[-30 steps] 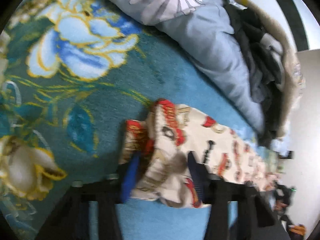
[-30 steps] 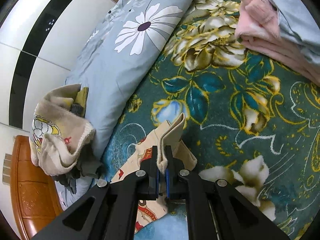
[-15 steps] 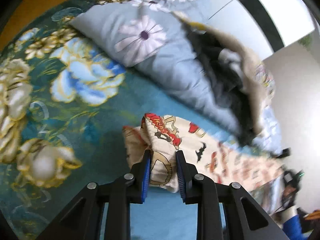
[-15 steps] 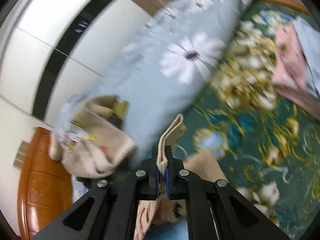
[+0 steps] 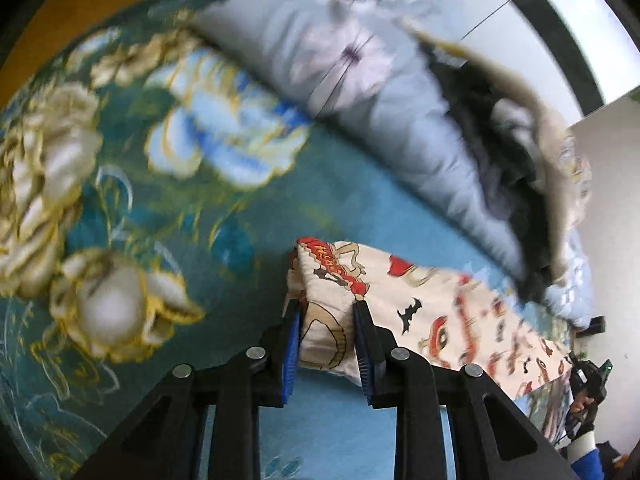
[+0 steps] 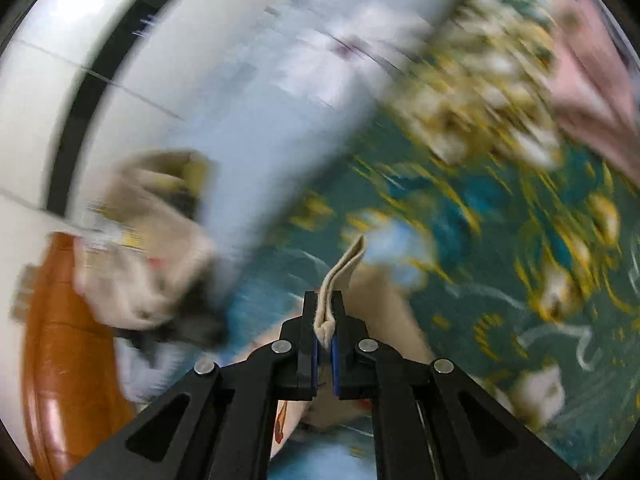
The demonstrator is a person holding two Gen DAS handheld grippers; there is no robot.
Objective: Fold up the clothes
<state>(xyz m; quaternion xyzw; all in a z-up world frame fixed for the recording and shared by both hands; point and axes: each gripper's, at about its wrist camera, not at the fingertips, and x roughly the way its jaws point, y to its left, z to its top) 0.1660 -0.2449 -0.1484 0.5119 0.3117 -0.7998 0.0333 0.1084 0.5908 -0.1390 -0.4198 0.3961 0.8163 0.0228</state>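
Two grippers clamp one cream cartoon-printed cotton garment (image 5: 432, 312): left gripper (image 5: 326, 334) on its bunched end, right gripper (image 6: 324, 320) on a folded edge (views blurred), above the teal floral bedspread (image 5: 132, 208).

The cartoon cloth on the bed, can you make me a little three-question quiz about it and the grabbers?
1. True or false: the left gripper has a bunched end of the cartoon cloth between its fingers.
2. What does the right gripper pinch? A) a beige edge of the cloth B) the pink garment C) nothing
3. Fill in: the flowered bedspread under the cloth is mostly ____.

Key: 1 true; 2 A; 3 teal.
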